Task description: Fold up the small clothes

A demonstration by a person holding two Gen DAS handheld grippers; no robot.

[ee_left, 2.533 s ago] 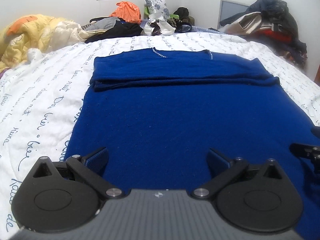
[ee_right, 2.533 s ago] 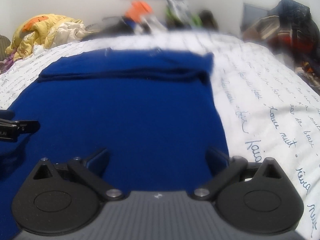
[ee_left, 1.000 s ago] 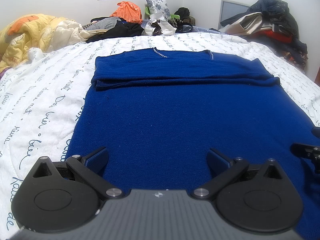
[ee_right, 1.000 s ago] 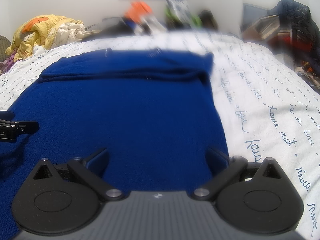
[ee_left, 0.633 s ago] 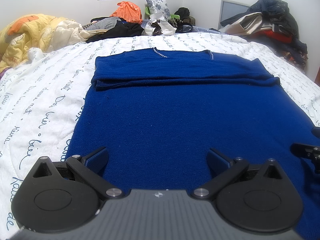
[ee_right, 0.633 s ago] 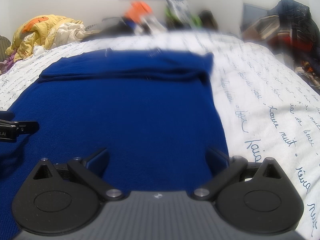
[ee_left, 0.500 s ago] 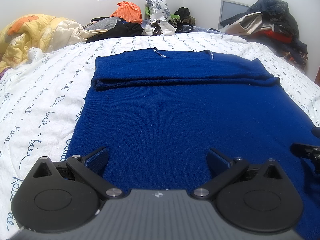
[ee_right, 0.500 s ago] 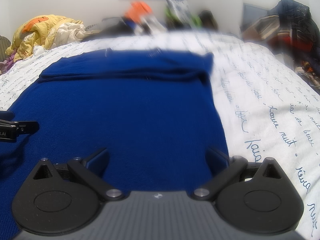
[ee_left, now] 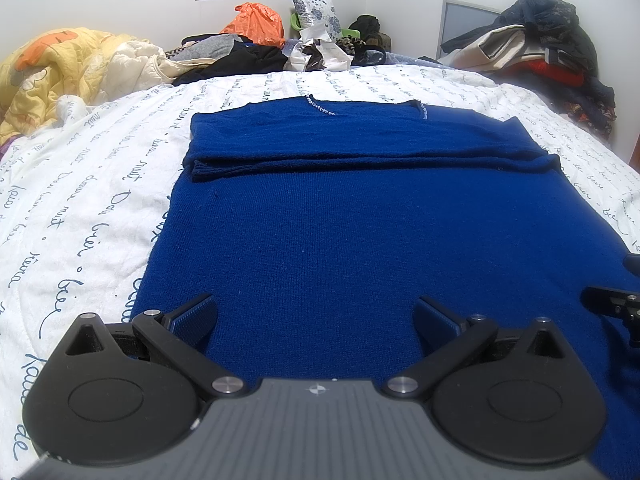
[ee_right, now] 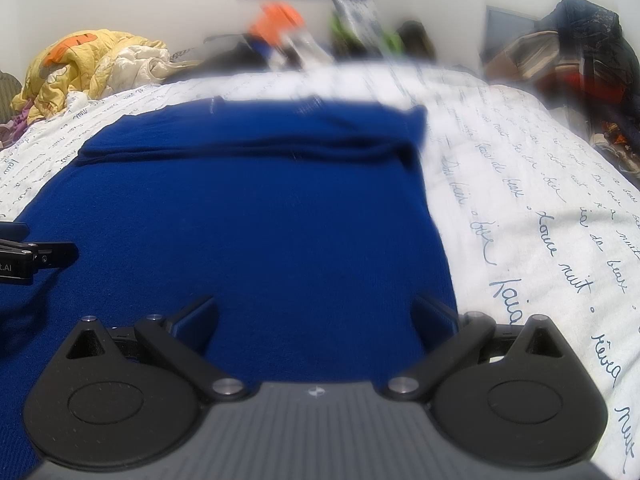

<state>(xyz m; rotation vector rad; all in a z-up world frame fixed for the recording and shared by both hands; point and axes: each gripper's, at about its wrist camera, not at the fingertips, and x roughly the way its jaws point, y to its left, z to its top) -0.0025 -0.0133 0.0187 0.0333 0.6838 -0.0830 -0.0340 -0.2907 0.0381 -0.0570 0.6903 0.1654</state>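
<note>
A dark blue knit sweater [ee_left: 360,216] lies flat on the bed, neckline at the far end, both sleeves folded across its upper part [ee_left: 360,148]. It also shows in the right wrist view [ee_right: 248,224]. My left gripper [ee_left: 316,316] is open and empty, low over the sweater's near left hem. My right gripper [ee_right: 316,316] is open and empty, low over the near right hem, its right finger at the sweater's edge. Each gripper shows at the side of the other view.
The bed has a white cover with blue script [ee_left: 80,200]. A yellow quilt [ee_left: 52,68] is heaped at the far left. Clothes, bags and an orange bag [ee_left: 256,20] line the head. A clothes pile [ee_left: 548,56] stands at the far right.
</note>
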